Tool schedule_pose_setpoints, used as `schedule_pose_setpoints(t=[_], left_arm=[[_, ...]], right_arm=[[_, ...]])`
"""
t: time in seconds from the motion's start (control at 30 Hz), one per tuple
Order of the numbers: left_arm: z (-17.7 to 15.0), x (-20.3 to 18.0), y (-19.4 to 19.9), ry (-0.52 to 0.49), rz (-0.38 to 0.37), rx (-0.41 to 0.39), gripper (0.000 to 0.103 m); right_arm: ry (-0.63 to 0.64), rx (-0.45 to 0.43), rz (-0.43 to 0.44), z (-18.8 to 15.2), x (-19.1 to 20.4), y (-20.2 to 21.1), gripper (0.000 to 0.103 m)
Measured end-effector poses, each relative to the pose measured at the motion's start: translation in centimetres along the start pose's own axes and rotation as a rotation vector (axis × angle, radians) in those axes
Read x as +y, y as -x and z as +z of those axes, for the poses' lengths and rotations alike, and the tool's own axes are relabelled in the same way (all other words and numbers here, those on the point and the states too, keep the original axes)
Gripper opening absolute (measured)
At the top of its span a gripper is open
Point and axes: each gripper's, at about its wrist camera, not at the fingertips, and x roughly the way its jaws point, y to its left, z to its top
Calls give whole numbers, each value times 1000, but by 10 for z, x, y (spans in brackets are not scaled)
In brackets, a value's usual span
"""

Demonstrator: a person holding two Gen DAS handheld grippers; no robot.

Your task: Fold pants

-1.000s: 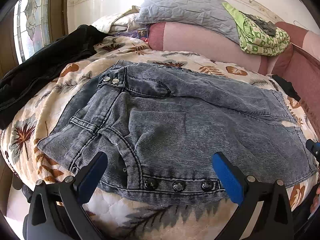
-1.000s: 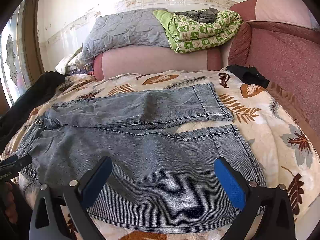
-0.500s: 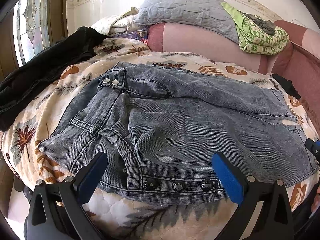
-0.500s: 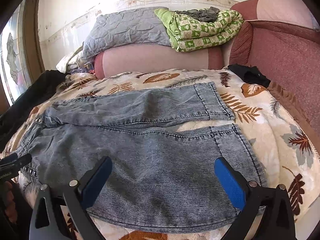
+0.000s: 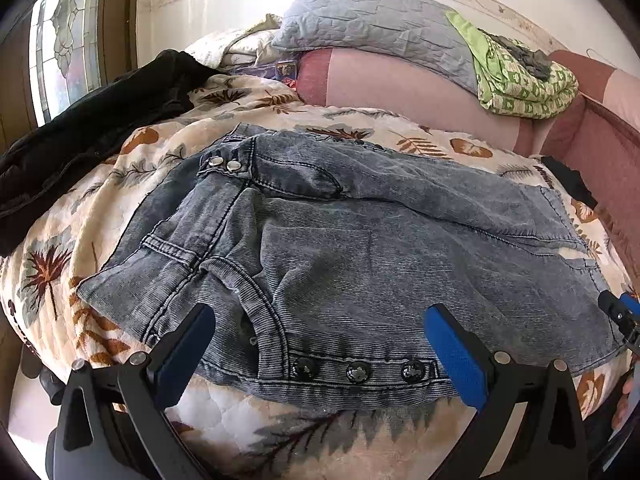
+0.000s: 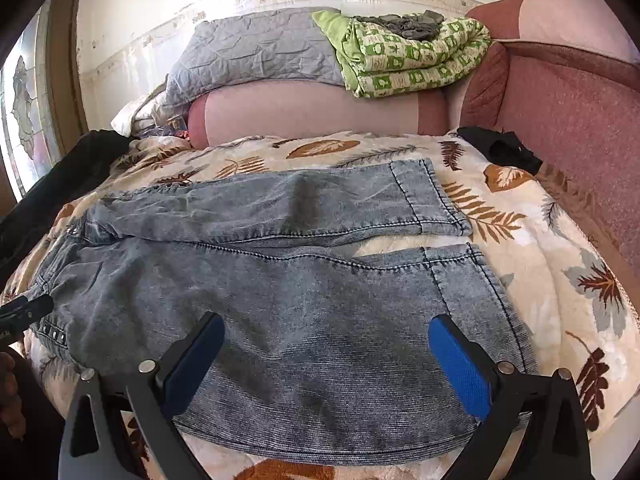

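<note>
**Jeans spread flat, both tools open and empty**

The jeans (image 5: 360,264) lie unfolded on the bed (image 6: 560,280), waistband toward its left edge, legs side by side reaching right. Denim is soft but fairly heavy and will sag, so pinch thick seams: your left tool (image 5: 320,344) at the buttoned waistband (image 5: 360,372), your right tool (image 6: 326,354) near the hem (image 6: 472,280). Both hover spread wide, holding nothing. No containers in view.
</note>
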Motion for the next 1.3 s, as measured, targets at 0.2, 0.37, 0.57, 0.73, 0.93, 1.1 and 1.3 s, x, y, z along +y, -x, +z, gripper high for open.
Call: schedule_pose_setpoints(t=[0.2,0.37,0.57,0.73,0.93,1.1,1.3], left_arm=[[2,14,7,23,-30,21,103],[17,28,20,2,-10,6,103],[36,54,4,53,-3,40,103],[41,75,-13,139,-6,96,103],[43,102,-15,231,-12,116,103],[46,132,-15,330,-20,144,103],[46,153,-23,377,8,215,103]], right_arm=[[-153,75,136,15,-39,13,103],[-236,259,104,32,-106,14,103],[-399,458,224,14,-158,6,103],[-443,500,272,5,-163,-8,102],[-453,538,253,-2,-164,-25,81],[-415,546,223,-2,-165,-23,59],[-339,551,201,-6,-160,-20,53]])
